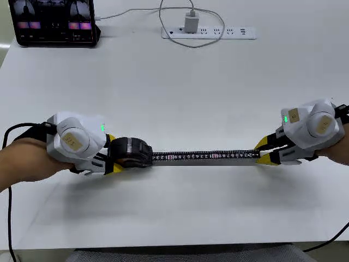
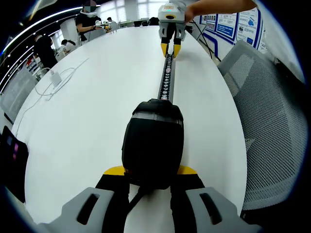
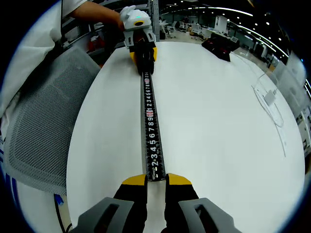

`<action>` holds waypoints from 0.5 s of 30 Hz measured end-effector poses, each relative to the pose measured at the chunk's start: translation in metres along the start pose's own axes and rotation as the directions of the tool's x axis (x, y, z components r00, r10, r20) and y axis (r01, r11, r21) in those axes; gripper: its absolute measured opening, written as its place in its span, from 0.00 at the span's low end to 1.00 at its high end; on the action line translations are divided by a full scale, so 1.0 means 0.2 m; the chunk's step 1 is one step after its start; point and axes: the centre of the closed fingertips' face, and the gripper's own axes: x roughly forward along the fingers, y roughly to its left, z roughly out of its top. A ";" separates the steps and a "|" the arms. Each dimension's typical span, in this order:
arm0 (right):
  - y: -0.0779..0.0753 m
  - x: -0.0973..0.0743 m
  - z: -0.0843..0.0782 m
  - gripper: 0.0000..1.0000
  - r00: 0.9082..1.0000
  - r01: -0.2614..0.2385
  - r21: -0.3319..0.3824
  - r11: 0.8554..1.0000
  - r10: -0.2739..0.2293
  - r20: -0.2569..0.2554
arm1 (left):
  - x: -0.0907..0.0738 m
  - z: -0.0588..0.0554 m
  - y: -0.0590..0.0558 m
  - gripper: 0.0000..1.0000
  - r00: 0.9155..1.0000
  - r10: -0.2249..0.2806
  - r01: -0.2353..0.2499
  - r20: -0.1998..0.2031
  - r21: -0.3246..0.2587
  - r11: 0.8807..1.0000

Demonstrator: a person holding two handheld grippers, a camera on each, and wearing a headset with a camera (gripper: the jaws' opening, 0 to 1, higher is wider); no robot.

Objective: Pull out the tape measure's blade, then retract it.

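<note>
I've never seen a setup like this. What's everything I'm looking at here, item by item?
table: one, white, under everything
tape measure case: one, black, on the table, between the left gripper's jaws
blade: one, dark with printed numbers, pulled out flat from the case to the right gripper
power strip: one, white, far edge of the table
charger: one, white, plugged into the strip, white cable looping off
screen device: one, black, lit, far left corner
mesh chair: one, grey, beside the table
left gripper: one, white with yellow tips
right gripper: one, same colours
left hand, right hand: one each, holding the grippers
</note>
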 end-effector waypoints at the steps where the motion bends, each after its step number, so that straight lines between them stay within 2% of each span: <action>1: 0.00 0.00 -0.01 0.09 1.000 0.001 0.000 1.000 -0.001 -0.004 | 0.00 0.00 0.00 0.27 1.000 0.000 0.000 0.000 0.000 1.000; 15: 0.01 0.02 -0.04 0.10 1.000 0.006 0.011 1.000 -0.006 -0.031 | 0.01 0.00 0.00 0.28 1.000 0.003 -0.003 0.006 0.000 1.000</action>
